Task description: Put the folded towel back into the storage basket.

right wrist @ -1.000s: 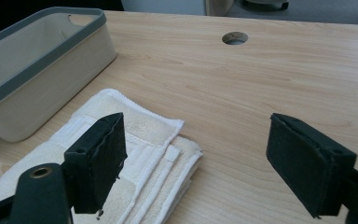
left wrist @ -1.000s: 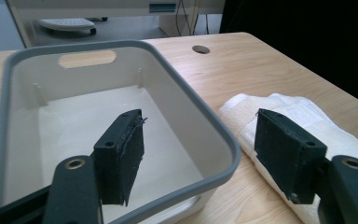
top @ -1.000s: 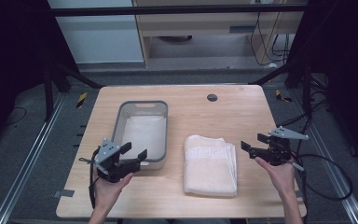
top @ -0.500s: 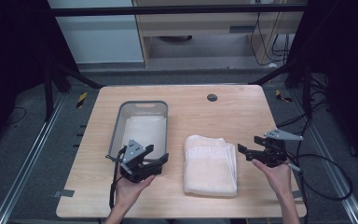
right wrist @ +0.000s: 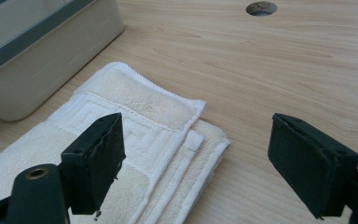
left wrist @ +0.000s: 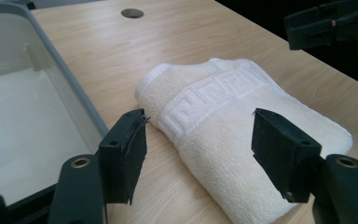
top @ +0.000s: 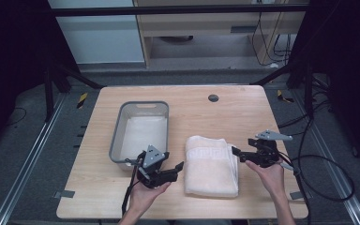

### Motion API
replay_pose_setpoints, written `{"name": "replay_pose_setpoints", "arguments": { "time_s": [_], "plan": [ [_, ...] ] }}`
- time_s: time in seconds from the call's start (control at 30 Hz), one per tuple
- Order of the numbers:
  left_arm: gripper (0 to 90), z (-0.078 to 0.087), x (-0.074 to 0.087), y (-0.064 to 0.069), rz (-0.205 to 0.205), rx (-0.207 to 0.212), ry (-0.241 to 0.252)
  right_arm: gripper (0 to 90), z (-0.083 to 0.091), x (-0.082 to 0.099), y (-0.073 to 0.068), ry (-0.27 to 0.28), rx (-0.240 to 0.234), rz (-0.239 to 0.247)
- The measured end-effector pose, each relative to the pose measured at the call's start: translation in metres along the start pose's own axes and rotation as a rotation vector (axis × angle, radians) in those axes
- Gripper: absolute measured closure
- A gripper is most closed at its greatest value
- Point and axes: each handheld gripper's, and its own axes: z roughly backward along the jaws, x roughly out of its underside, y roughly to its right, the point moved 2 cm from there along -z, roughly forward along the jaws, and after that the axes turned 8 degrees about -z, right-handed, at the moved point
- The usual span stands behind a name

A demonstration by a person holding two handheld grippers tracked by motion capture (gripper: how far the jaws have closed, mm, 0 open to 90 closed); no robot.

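Pale wooden table [top: 201, 110] on a dark floor, a cable hole [top: 213, 98] toward 12 o'clock. Grey plastic bin [top: 117, 136] sits on the table's left half. Folded cream towel [top: 211, 164] lies flat just right of the bin, apart from it, a raised key-pattern band across it. Left gripper [top: 179, 168] sits at the towel's 9 o'clock, between bin and towel, tips pointing toward the towel's left edge. In the left gripper view its jaws stand apart with the towel's near folded edge framed between them; they have just been closing a little, yet the pads [left wrist: 129, 154] press on nothing and hold nothing. Whether the lower pad grazes the tabletop is hard to tell from that angle. Right gripper [top: 238, 153] is at the towel's 3 o'clock, its tips right at the towel's right edge. The right gripper view has its jaws wide apart above the layered corner of the towel [right wrist: 168, 126], the left pad [right wrist: 100, 161] over cloth, the right over bare wood; nothing gripped.
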Motion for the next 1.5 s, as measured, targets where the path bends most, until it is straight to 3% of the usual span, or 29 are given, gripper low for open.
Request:
{"name": "replay_pose_setpoints", "arguments": {
  "time_s": [0.67,0.8,0.93,1.1,1.37,1.5],
  "plan": [
    [36.2,-0.025,0.014,0.025,-0.033,0.032,-0.068,19.0,-0.022,0.011,-0.002,-0.057,0.022,0.022],
    [35.6,-0.031,0.017,0.029,-0.042,0.039,-0.09,19.9,-0.024,0.015,0.004,-0.046,-0.016,-0.035],
    [34.8,-0.036,0.021,0.031,-0.05,0.04,-0.11,19.9,-0.023,0.017,0.009,-0.049,0.003,-0.046],
    [34.0,-0.044,0.027,0.034,-0.042,0.039,-0.151,19.9,-0.028,0.02,0.008,-0.071,0.001,-0.049],
    [30.1,-0.053,0.031,0.035,-0.032,0.04,-0.171,20.5,-0.035,0.024,0.009,-0.09,-0.008,-0.052],
    [26.2,-0.056,0.032,0.033,-0.006,0.045,-0.175,20.6,-0.039,0.026,0.007,-0.103,-0.018,-0.061]
  ]
}}
